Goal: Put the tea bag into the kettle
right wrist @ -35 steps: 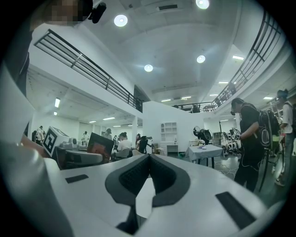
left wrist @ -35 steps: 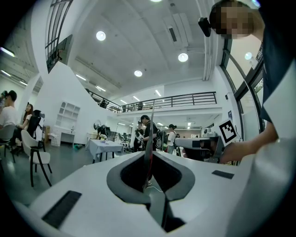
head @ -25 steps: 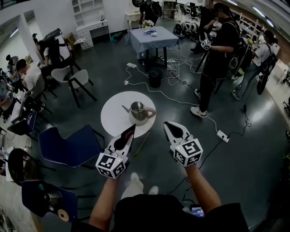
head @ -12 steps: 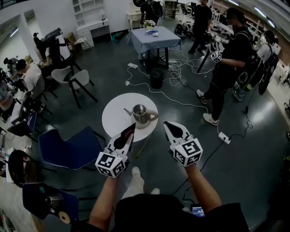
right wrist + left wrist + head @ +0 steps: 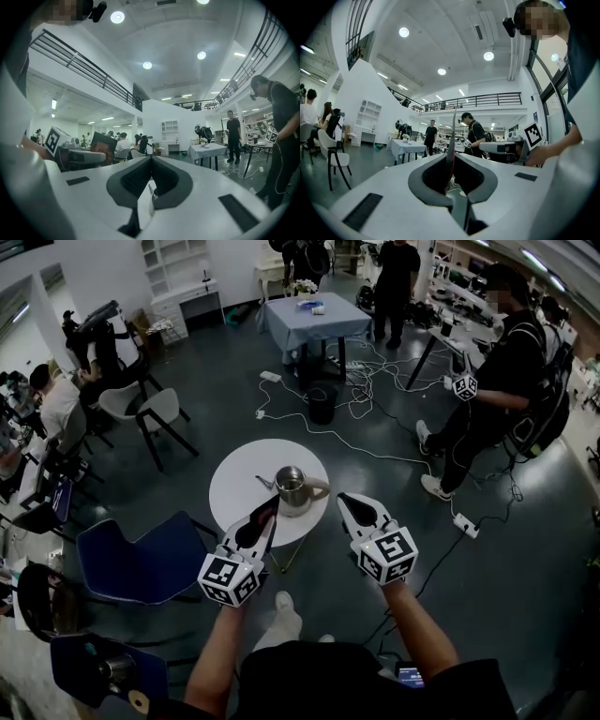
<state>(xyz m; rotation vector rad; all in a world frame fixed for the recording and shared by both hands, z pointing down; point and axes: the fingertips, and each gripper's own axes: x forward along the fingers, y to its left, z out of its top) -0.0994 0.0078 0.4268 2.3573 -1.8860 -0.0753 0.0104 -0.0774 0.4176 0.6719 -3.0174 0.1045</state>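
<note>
Between the nearly closed jaws of our left gripper [image 5: 451, 157] a thin, flat, reddish strip stands upright on its edge. We take it for the tea bag [image 5: 451, 133], though the view is too dim to be sure. Our right gripper [image 5: 151, 161] has its jaws together on nothing we can name. In the head view the left gripper [image 5: 270, 509] points to the upper right, its tip at the lower edge of the round white table [image 5: 234, 474]. The kettle [image 5: 292, 488] stands just up and right of that tip, mouth open, spout to the upper left, handle to the right. The right gripper [image 5: 347, 502] sits near the handle side. We judge the left must go forward and slightly right, over the mouth.
</note>
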